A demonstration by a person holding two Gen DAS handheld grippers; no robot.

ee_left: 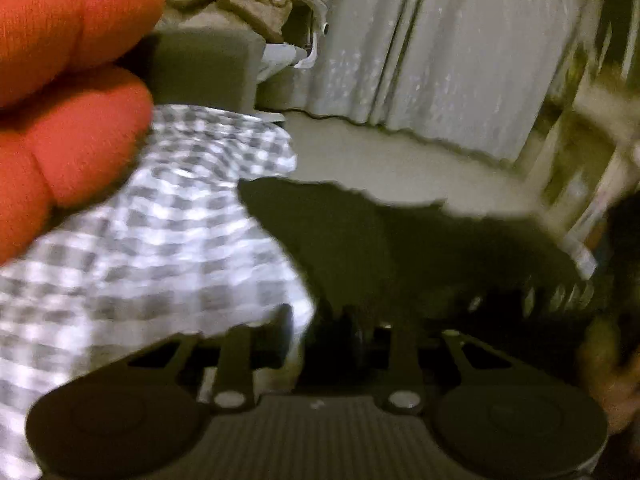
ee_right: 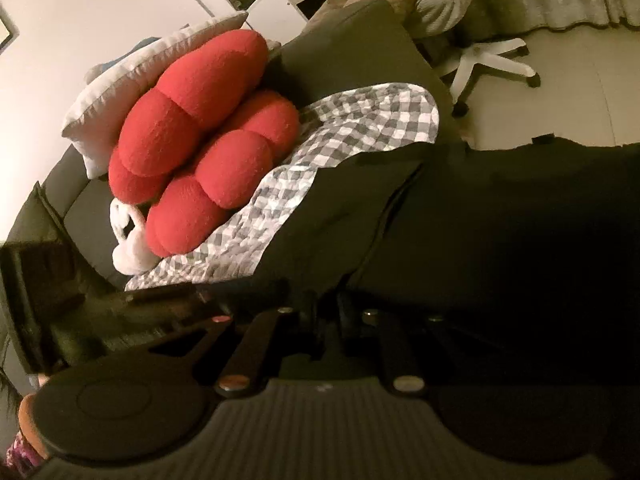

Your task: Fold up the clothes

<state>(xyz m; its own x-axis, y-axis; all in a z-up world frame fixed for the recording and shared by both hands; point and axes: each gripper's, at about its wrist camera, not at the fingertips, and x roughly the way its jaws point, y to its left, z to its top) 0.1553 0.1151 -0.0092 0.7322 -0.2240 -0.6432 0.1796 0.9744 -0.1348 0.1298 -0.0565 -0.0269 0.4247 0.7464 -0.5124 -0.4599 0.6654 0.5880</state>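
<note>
Two hand-held grippers are in play, and dark cloth covers the fingertips of both. My left hand-held gripper (ee_left: 352,320) is buried under a dark garment (ee_left: 400,248), so I cannot tell how wide it stands. My right hand-held gripper (ee_right: 332,312) is just as hidden under the same dark garment (ee_right: 500,220), which drapes across the near right of that view; its state I cannot tell either. Beside the garment lies a checked grey-and-white cloth (ee_right: 320,148), spread over a dark sofa (ee_right: 360,40). Resting on that cloth is a red lumpy cushion (ee_right: 208,140), with a pale pillow (ee_right: 120,80) behind it. Farther off stand a white swivel chair base (ee_right: 492,60) on the floor and grey curtains (ee_left: 440,40).
</note>
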